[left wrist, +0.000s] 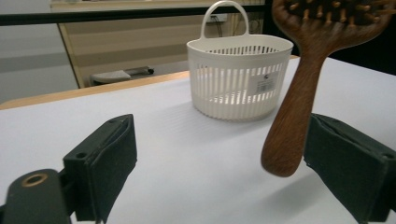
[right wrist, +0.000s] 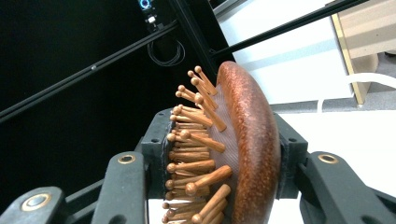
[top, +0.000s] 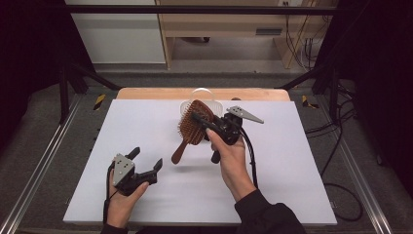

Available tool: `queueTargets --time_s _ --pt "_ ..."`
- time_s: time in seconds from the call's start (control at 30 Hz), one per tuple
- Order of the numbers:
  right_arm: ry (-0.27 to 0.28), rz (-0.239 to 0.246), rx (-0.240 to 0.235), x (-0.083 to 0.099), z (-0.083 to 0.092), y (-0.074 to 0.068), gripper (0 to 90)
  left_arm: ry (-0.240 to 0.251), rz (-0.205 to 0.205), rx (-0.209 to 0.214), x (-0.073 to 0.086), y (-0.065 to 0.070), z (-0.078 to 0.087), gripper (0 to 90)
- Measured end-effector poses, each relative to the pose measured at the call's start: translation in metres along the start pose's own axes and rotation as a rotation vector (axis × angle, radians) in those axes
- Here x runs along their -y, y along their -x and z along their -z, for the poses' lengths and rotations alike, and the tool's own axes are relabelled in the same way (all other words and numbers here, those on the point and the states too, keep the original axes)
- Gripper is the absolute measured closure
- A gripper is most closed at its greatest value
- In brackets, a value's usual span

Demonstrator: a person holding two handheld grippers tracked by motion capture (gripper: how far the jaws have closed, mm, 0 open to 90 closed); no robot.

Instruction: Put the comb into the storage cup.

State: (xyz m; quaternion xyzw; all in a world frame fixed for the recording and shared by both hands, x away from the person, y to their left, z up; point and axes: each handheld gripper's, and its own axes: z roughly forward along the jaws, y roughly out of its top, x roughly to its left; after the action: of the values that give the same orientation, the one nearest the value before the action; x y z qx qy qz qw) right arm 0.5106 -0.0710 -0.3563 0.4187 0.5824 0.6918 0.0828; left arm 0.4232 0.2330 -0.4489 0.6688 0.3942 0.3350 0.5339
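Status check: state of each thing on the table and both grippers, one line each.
Hairbrush: lifted off the table, clamped by its head, handle hanging down toward the person.
Basket: upright on the table, handle up; contents hidden.
Right gripper: shut on the hairbrush, one of the fingers on the bristle side, the other on the back.
Left gripper: open, holding nothing, low over the table.
Table: white top.

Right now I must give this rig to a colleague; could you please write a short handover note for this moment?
Right gripper: shut on the head of the brown wooden paddle hairbrush, held above the table, handle hanging down.
Left gripper: open, holding nothing, low over the white table.
White slotted plastic basket with a handle: upright at the far edge.
Done: brush lifted.
Left: probably to put it into the basket.
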Motion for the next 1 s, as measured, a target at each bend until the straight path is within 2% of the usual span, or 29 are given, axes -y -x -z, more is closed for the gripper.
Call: queueTargets --time_s 0.2,0.43,0.6,0.8,1.0 --pt "0.006 0.001 0.013 -0.001 0.000 0.003 51.4 0.014 0.006 -0.019 0.003 -0.011 0.005 7.3" --pt "0.016 -0.001 0.025 -0.002 -0.001 0.006 51.4 0.035 0.036 -0.041 0.006 -0.026 0.009 5.4" --pt "0.025 -0.009 0.027 -0.003 -0.001 0.009 51.3 0.047 0.038 -0.048 0.009 -0.030 0.010 5.0" --pt "0.031 -0.017 0.034 -0.004 0.000 0.011 51.3 0.057 0.059 -0.050 0.011 -0.033 0.010 4.7" --pt "0.030 -0.017 0.036 -0.006 -0.001 0.012 51.3 0.058 0.056 -0.048 0.013 -0.034 0.008 4.6"
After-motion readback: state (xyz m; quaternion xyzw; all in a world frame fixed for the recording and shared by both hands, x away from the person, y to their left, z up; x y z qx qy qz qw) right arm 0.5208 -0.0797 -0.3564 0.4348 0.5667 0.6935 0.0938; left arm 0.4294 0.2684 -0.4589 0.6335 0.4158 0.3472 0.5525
